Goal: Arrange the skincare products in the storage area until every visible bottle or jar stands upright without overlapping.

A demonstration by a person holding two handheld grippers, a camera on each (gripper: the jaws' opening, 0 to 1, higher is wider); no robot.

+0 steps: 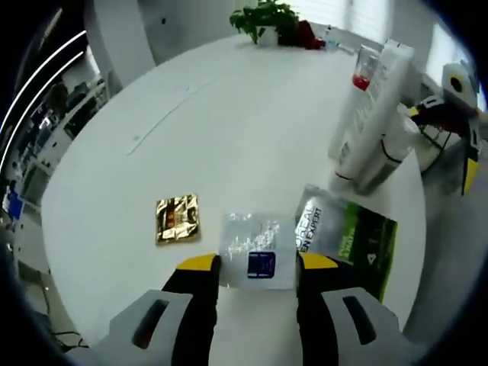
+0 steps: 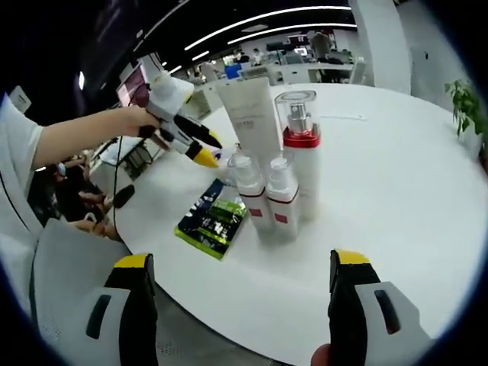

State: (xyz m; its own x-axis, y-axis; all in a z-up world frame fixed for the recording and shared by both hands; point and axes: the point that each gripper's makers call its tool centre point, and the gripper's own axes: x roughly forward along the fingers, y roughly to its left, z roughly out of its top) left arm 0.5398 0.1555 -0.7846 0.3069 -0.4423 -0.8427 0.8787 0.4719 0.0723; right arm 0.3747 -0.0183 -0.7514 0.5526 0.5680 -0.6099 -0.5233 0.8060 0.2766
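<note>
I see the round white tabletop carrying everything, with the bottles gathered near one edge so they sit within reach of both my hands. The tall white tube stands on its cap at the back, and beside it the pump bottle with the red collar is upright; the two small white bottles stand touching in front, so this cluster already looks settled and I judge it needs no correcting. The flat things are what remain: the green and black sachet lies just beside the bottles, then the clear sachet with a blue label, then the gold sachet apart from the others. My left hand-held gripper hovers with jaws wide, straddling the clear sachet, which I take as lining up a pick. My right hand-held gripper is also spread wide and holds nothing, kept back off the edge, probably to leave the bottles undisturbed.
</note>
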